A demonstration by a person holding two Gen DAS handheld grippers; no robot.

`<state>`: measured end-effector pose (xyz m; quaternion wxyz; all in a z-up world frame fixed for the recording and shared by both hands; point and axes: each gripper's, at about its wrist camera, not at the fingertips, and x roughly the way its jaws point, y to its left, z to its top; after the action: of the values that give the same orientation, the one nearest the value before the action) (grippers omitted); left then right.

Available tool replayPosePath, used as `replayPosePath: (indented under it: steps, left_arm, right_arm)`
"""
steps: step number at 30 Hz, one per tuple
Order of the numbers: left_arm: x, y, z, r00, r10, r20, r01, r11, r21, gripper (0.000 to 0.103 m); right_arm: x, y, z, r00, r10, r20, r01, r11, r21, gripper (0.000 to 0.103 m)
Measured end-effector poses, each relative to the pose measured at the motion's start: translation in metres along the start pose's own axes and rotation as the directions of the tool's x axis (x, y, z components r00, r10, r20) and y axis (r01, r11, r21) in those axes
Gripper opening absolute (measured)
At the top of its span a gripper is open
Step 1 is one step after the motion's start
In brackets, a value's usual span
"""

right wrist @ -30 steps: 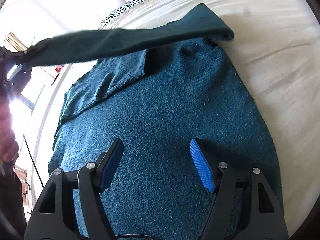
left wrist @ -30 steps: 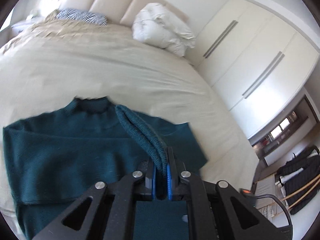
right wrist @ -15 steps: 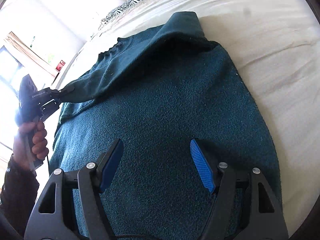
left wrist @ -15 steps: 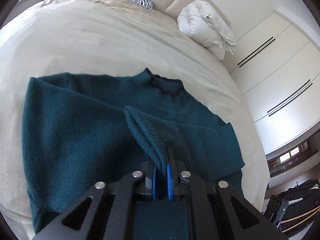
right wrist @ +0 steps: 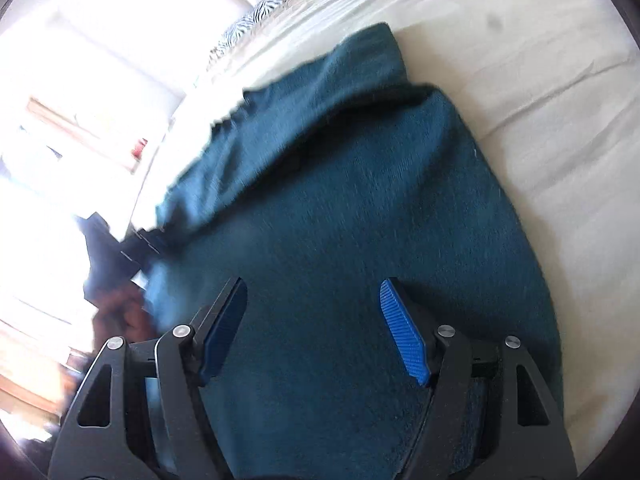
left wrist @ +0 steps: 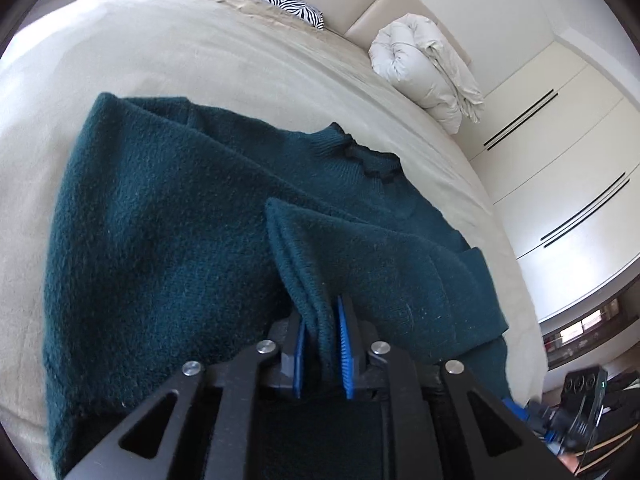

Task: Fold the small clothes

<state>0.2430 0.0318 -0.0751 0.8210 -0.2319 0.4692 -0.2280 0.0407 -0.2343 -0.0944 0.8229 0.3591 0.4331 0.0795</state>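
A dark teal knit sweater (left wrist: 168, 240) lies spread on the cream bed (left wrist: 200, 60), its collar (left wrist: 360, 156) toward the headboard. My left gripper (left wrist: 322, 344) is shut on the sleeve cuff (left wrist: 304, 264) and holds it low over the sweater's body. In the right wrist view the sweater (right wrist: 360, 240) fills the middle, with the sleeve folded across it toward the left. My right gripper (right wrist: 312, 328) is open and empty just above the sweater's lower part. The left gripper (right wrist: 136, 248) shows blurred at the sweater's left edge.
A zebra-print pillow (left wrist: 280, 0) and a rolled white duvet (left wrist: 424, 68) lie by the headboard. White wardrobe doors (left wrist: 560, 152) stand right of the bed. The bed's right edge (left wrist: 516, 320) drops to a cluttered floor. Bare sheet (right wrist: 520, 80) lies right of the sweater.
My left gripper has carried the sleeve down and across onto the sweater's body, and its blue pads now stand slightly apart around the cuff. My right gripper stays open over the lower part.
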Motion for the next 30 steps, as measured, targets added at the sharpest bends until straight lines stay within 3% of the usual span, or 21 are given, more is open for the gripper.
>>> replayPosePath:
  steps: [4, 7, 12, 17, 25, 30]
  left_arm:
    - [-0.007, 0.002, 0.008, 0.999, -0.016, 0.051, 0.016, 1.000, -0.006, 0.021]
    - [-0.002, 0.007, 0.012, 0.999, -0.013, 0.036, 0.014, 1.000, -0.028, 0.021]
    - [0.001, 0.012, 0.008, 0.999, -0.007, 0.037, 0.008, 1.000, -0.020, 0.021]
    - [0.000, 0.012, 0.010, 0.999, -0.006, 0.048, 0.007, 1.000, -0.023, 0.019]
    - [0.002, 0.014, 0.007, 0.996, 0.005, 0.087, -0.003, 1.000, -0.022, 0.015]
    - [0.002, 0.018, 0.005, 0.995, -0.002, 0.097, 0.004, 1.000, -0.018, 0.014]
  right_arm:
    - [-0.018, -0.009, 0.048, 0.993, 0.104, 0.052, -0.108, 0.991, 0.076, 0.069]
    - [-0.016, -0.019, 0.092, 0.982, 0.172, 0.079, -0.182, 0.975, 0.127, 0.069]
    - [0.026, -0.047, 0.155, 0.960, 0.277, 0.027, -0.275, 0.926, 0.261, 0.070]
    - [0.071, -0.081, 0.188, 0.969, 0.246, -0.010, -0.228, 0.913, 0.339, 0.068]
    - [0.094, -0.099, 0.237, 0.958, 0.286, 0.025, -0.275, 0.890, 0.364, 0.068]
    - [0.099, -0.100, 0.244, 0.947, 0.320, 0.022, -0.307, 0.886, 0.346, 0.068]
